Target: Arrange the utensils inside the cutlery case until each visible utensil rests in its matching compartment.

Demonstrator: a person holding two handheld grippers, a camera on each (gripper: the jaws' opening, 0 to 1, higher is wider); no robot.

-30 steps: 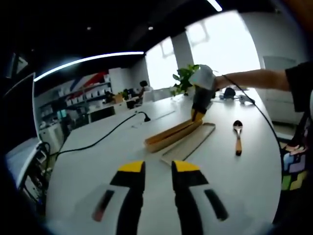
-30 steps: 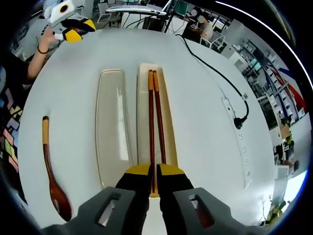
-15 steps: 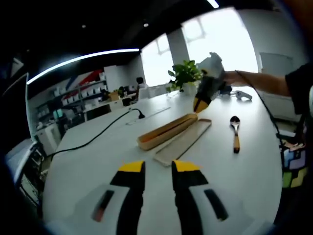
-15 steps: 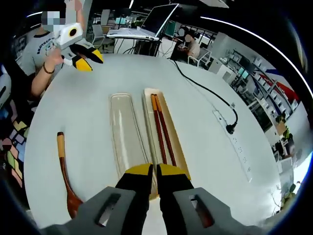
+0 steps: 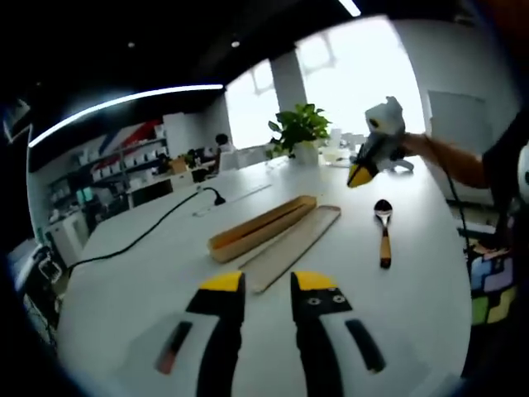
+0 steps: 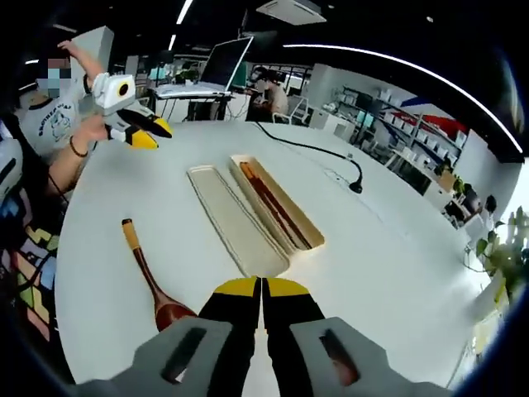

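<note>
Two chopsticks (image 6: 277, 207) sit in the case (image 6: 304, 234) | lid (image 6: 235, 219) right beside | spoon (image 6: 150, 277) loose on table (image 6: 380, 265) | right gripper (image 6: 262, 291) pinched closed, empty | left gripper (image 5: 268, 285) narrow gap, empty

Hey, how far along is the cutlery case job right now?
Done: the chopsticks lie inside the case. In hand: nothing; the right gripper is shut and empty above the table, the left gripper slightly open and also empty. Left: the wooden spoon lies on the table beside the lid, outside the case.
</note>
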